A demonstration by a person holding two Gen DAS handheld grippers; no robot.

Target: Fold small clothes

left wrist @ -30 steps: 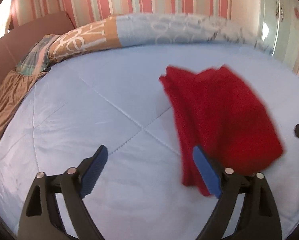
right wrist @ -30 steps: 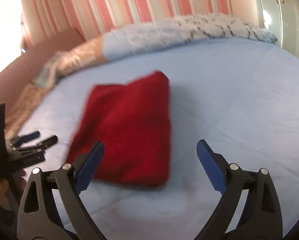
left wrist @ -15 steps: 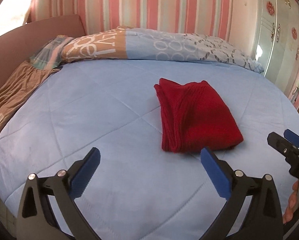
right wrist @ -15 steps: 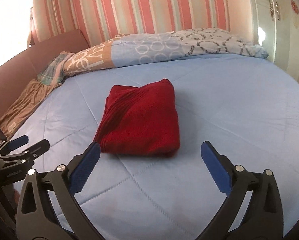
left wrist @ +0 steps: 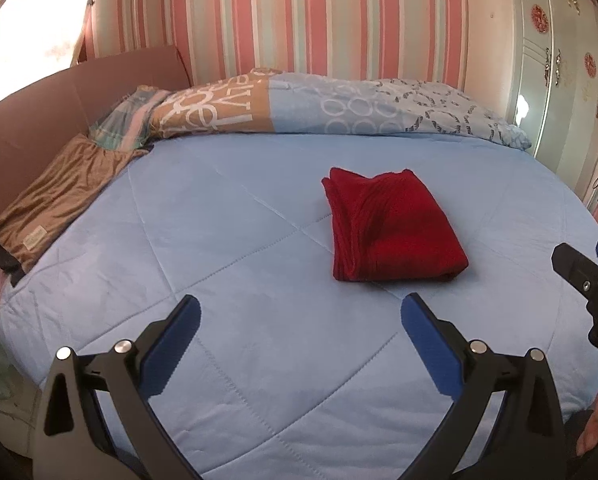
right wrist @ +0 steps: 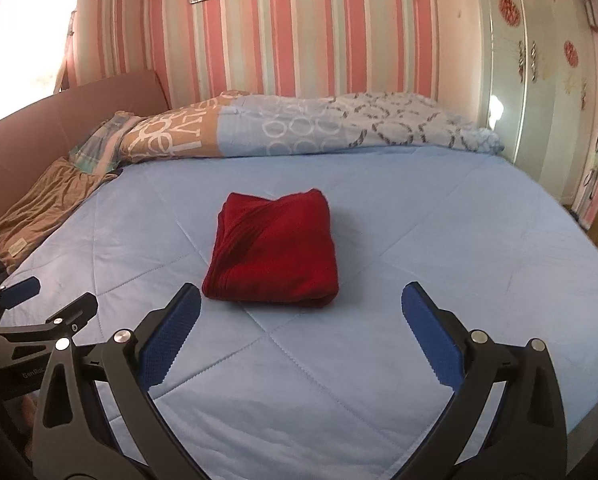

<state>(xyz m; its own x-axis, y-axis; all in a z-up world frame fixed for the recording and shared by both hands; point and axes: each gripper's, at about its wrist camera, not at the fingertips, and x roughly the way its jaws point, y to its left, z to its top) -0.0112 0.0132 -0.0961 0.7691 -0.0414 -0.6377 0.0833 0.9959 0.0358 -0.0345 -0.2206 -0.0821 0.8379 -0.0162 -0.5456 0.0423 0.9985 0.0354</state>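
A red knitted garment lies folded into a compact rectangle on the light blue quilt; it also shows in the right wrist view. My left gripper is open and empty, held back from the garment's near edge. My right gripper is open and empty, with the garment just beyond and between its blue pads. The right gripper shows at the right edge of the left wrist view, and the left gripper shows at the left of the right wrist view.
A patterned duvet is bunched along the head of the bed. A brown cloth lies at the left edge by the brown headboard. A white wardrobe stands to the right.
Both grippers have pulled back and up from the folded red garment, which now lies farther away and in sharp view. The garment itself stays put on the quilt.
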